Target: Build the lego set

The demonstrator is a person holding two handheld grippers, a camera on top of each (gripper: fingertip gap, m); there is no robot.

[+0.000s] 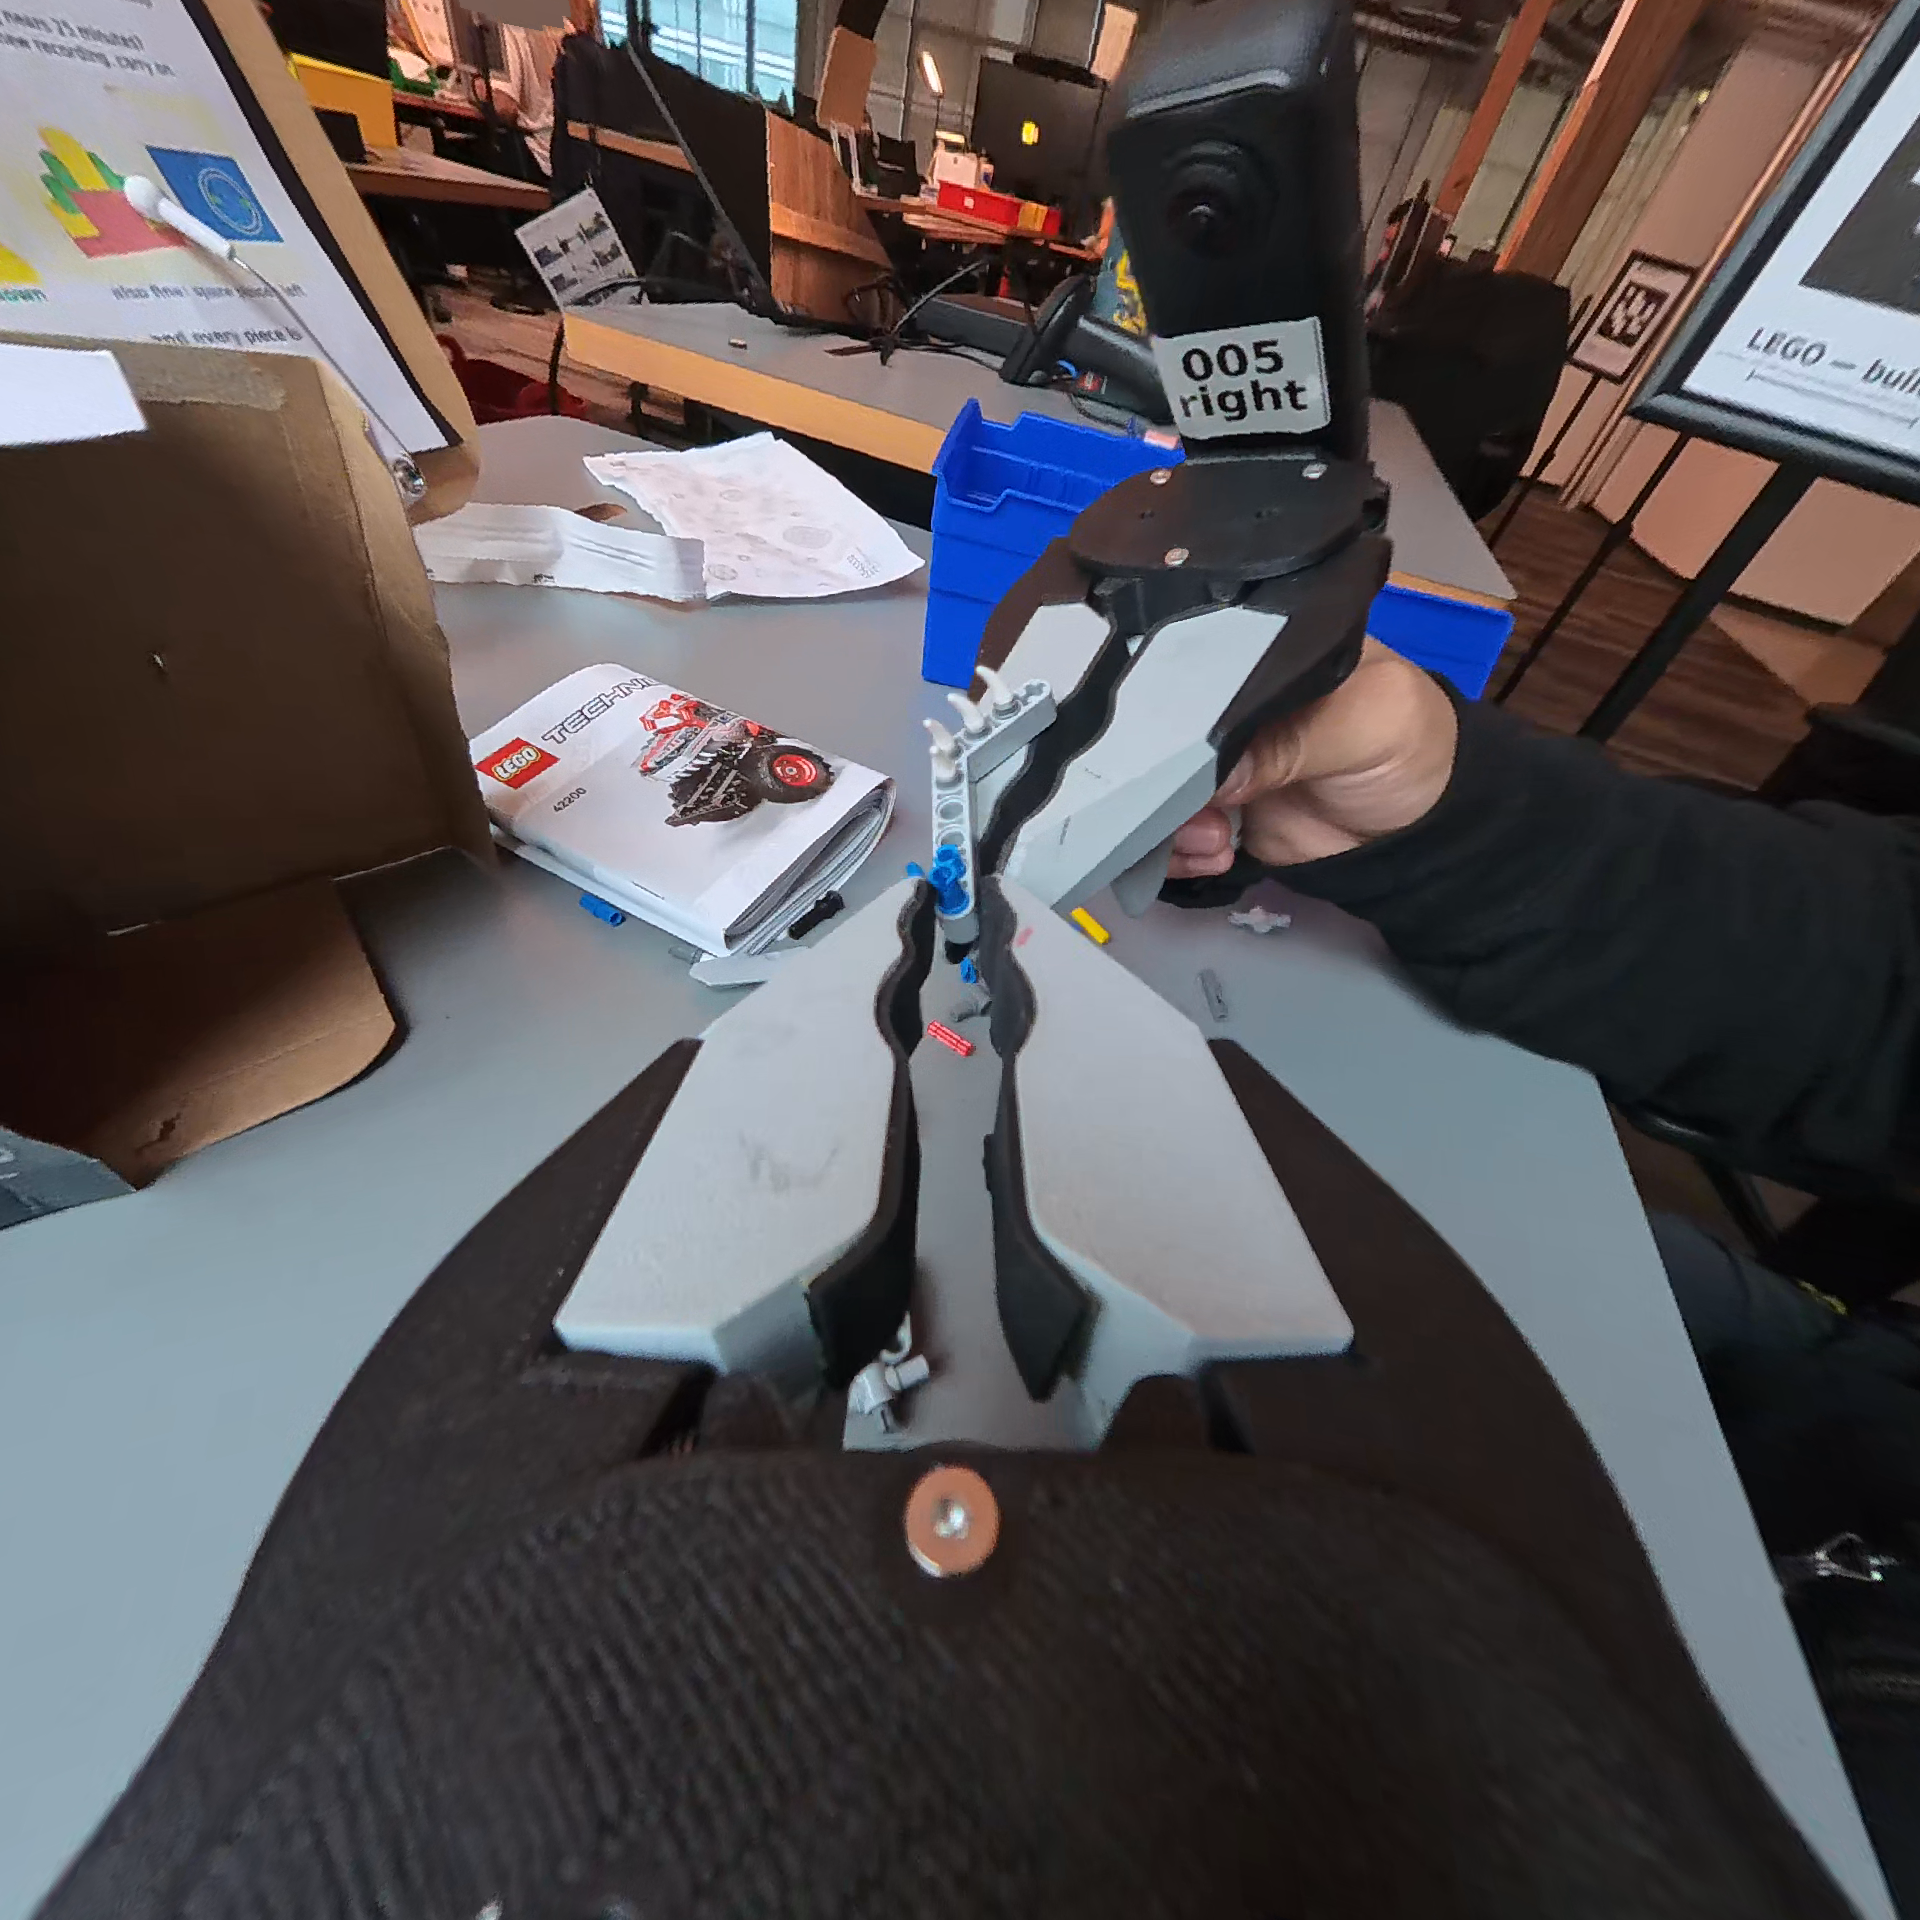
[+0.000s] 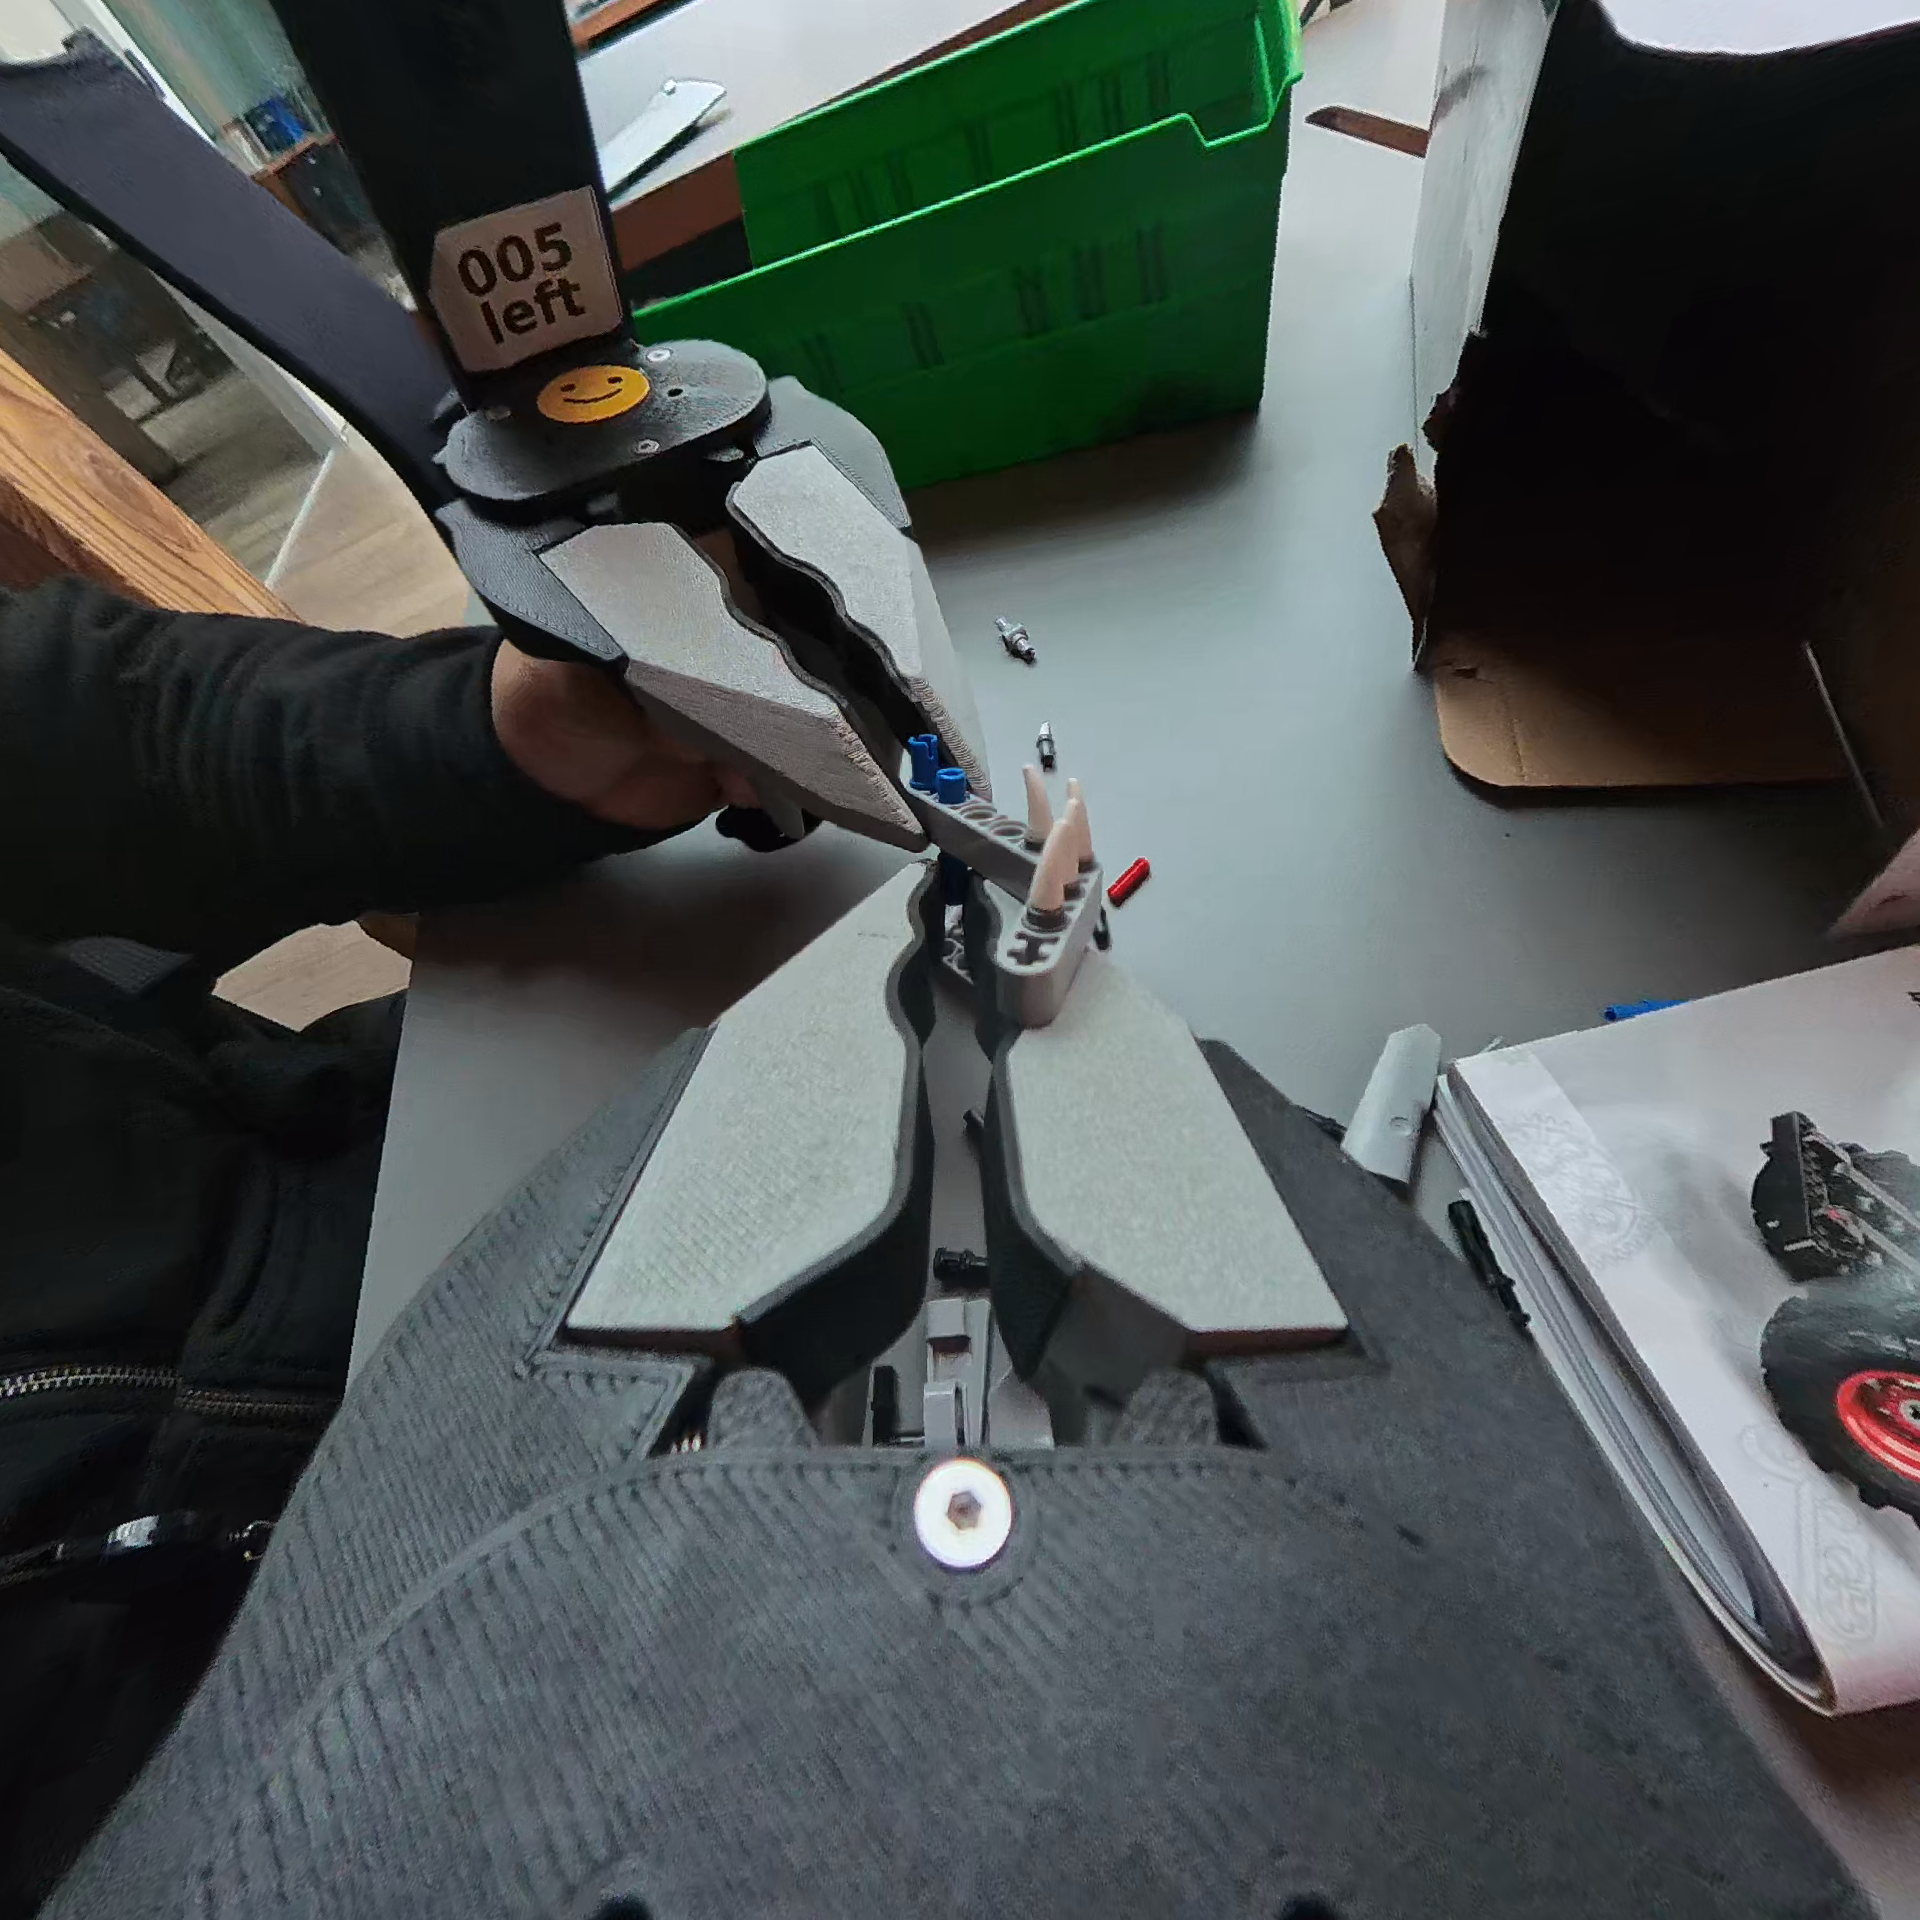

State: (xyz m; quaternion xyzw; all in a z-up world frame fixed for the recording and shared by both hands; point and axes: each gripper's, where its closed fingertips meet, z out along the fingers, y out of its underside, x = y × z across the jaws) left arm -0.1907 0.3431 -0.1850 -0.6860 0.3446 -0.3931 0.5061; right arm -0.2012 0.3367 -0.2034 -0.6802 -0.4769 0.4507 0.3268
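Note:
A grey L-shaped lego beam [image 1: 951, 810] with three white teeth and blue pins [image 1: 945, 868] stands between both grippers above the grey table [image 1: 312, 1247]. My left gripper [image 1: 954, 914] is shut on the beam's lower end, by the blue pins. In the right wrist view the left gripper [image 2: 935, 805] grips the beam [image 2: 997, 842] at its blue-pin end. My right gripper [image 2: 954, 899] is nearly shut on a small dark grey piece [image 2: 954, 940] under the beam, with a blue pin between its tips. The beam's short arm rests over its right finger. The right gripper [image 1: 992, 852] also shows in the left wrist view.
An instruction booklet [image 1: 686, 790] [image 2: 1662, 1299] lies beside the work spot. A cardboard box [image 1: 208, 675] [image 2: 1662, 416], a blue bin [image 1: 997, 520] and a green bin [image 2: 1018, 260] stand around. A red pin [image 1: 951, 1037] [image 2: 1127, 881], a yellow piece [image 1: 1091, 923] and small loose parts lie on the table. Only a small space, under 4 cm, lies between the two pairs of fingers.

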